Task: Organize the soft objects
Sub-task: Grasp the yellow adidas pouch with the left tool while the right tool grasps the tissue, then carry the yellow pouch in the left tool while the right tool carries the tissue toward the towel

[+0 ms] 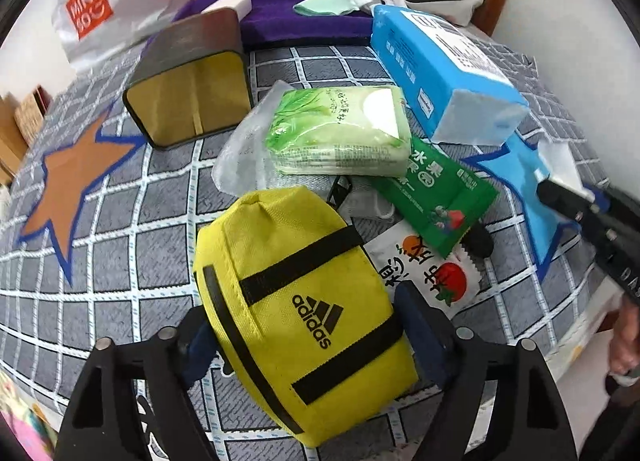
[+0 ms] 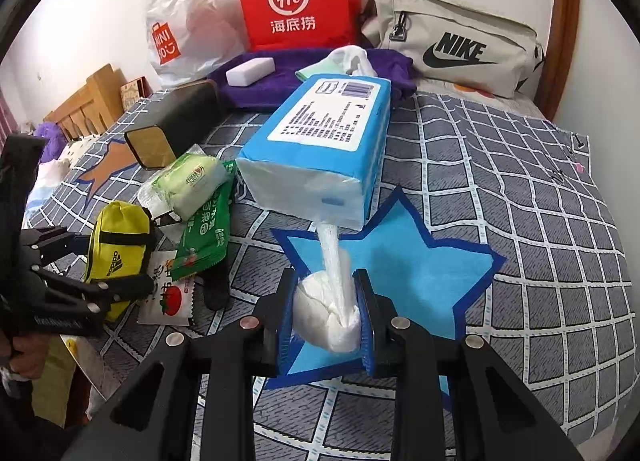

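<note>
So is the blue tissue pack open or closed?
Open. A tissue trails out of the blue tissue pack's near end into the right gripper, which pinches it.

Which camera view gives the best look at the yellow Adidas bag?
The left wrist view shows the yellow Adidas bag best: it fills the foreground, logo and black straps clear, gripped by the left gripper. In the right wrist view the bag is small at the left edge, partly covered by that gripper.

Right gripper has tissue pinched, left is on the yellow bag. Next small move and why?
Probably draw the right gripper back a little: its fingers are shut on a tissue whose twisted tail still runs into the blue pack. The left gripper just holds the yellow bag.
</note>
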Action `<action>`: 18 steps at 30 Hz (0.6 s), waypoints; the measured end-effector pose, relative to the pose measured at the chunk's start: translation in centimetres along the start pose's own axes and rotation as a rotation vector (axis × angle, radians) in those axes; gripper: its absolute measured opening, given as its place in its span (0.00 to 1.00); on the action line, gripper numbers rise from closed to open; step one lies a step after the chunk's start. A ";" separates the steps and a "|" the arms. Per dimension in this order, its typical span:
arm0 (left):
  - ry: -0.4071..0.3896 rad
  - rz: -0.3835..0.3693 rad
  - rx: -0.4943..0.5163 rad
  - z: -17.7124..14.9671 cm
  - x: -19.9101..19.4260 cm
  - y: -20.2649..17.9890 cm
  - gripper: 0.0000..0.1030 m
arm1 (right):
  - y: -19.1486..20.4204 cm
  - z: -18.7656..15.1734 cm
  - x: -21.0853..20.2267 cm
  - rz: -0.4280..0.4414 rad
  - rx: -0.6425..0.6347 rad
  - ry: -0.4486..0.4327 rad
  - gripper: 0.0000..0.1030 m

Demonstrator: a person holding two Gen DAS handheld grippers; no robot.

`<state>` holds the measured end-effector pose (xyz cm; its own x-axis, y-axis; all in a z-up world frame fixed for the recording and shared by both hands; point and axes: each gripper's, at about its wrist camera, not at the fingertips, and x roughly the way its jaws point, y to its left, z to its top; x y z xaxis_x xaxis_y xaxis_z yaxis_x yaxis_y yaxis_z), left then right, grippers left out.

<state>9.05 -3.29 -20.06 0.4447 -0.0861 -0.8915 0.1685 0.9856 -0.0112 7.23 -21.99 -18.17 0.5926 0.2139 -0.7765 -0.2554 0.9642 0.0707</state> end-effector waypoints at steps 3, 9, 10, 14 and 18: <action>-0.009 -0.052 -0.029 0.1 -0.7 1.3 0.51 | 0.2 0.4 -0.6 -0.004 -0.007 -0.015 0.27; -0.044 -0.098 -0.089 0.6 -2.4 4.2 0.38 | 0.6 1.8 -1.4 -0.015 -0.024 -0.035 0.27; -0.049 -0.102 -0.096 0.7 -2.6 4.5 0.37 | 0.7 2.0 -1.5 -0.013 -0.024 -0.038 0.27; -0.066 -0.135 -0.134 0.9 -3.5 6.2 0.37 | 0.9 2.9 -1.8 -0.001 -0.029 -0.044 0.27; -0.092 -0.162 -0.178 1.4 -4.8 7.9 0.37 | 1.1 4.0 -2.1 0.007 -0.035 -0.056 0.27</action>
<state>9.44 4.71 -15.21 0.5044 -0.2500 -0.8265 0.0900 0.9672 -0.2376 8.77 -20.78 -13.95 0.6323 0.2295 -0.7399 -0.2856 0.9569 0.0527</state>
